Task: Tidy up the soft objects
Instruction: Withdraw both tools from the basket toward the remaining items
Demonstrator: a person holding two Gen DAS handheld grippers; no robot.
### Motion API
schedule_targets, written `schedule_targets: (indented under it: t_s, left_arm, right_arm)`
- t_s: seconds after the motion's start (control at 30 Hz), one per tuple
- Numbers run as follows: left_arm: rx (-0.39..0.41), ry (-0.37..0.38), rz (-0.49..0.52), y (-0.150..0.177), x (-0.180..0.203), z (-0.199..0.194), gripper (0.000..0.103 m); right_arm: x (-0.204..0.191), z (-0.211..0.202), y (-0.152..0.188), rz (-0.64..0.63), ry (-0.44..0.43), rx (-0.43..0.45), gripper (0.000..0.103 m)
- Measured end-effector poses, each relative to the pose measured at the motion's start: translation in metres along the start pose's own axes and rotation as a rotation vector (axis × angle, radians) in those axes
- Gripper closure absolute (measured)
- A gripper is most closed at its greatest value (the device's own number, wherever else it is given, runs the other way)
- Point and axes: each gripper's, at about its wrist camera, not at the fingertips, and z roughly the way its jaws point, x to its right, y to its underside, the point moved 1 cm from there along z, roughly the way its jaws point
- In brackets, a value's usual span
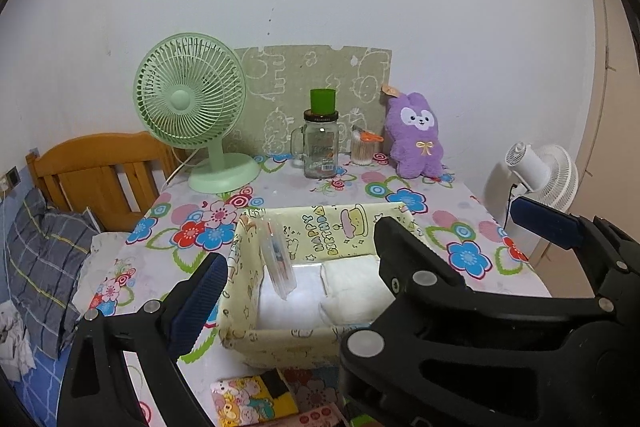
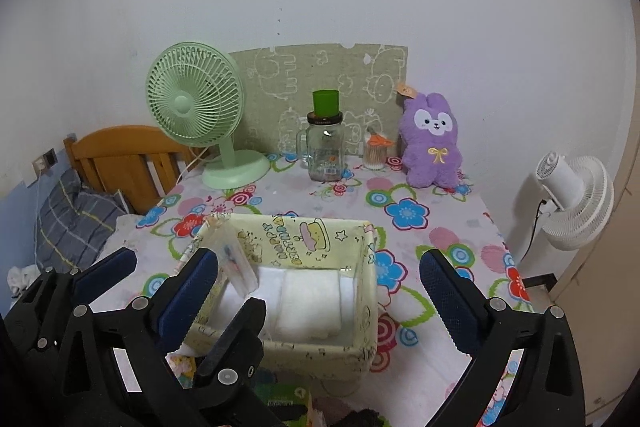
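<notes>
Both grippers hang over the near edge of the table (image 2: 440, 211), jaws spread wide and holding nothing. The right gripper (image 2: 320, 291) frames the yellow fabric basket (image 2: 372, 291); the left gripper (image 1: 300, 259) sits just beside it. A folded white cloth (image 2: 310, 307) lies flat inside the basket, and a clear packet (image 2: 238, 267), contents hard to make out, leans against its left wall. A purple plush bunny (image 2: 430, 147) sits at the back by the wall.

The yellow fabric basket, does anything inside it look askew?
Yes. In the yellow basket, a clear plastic packet leans tilted against the left wall, while the folded white cloth lies flat on the bottom.
</notes>
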Motion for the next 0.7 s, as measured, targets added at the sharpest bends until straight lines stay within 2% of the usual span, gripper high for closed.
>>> schedule_targets:
  t_s: [0.4, 0.7]
  left_arm:
    - [0.032, 0.017, 0.007, 0.010, 0.008, -0.032, 0.005]
    - [0.020, 0.032, -0.005, 0.023, 0.013, -0.046, 0.005]
  right_arm:
    - [0.002, -0.038, 0.013, 0.026, 0.002, 0.041, 0.001]
    - [0.002, -0.057, 0.027, 0.035, 0.010, 0.035, 0.001]
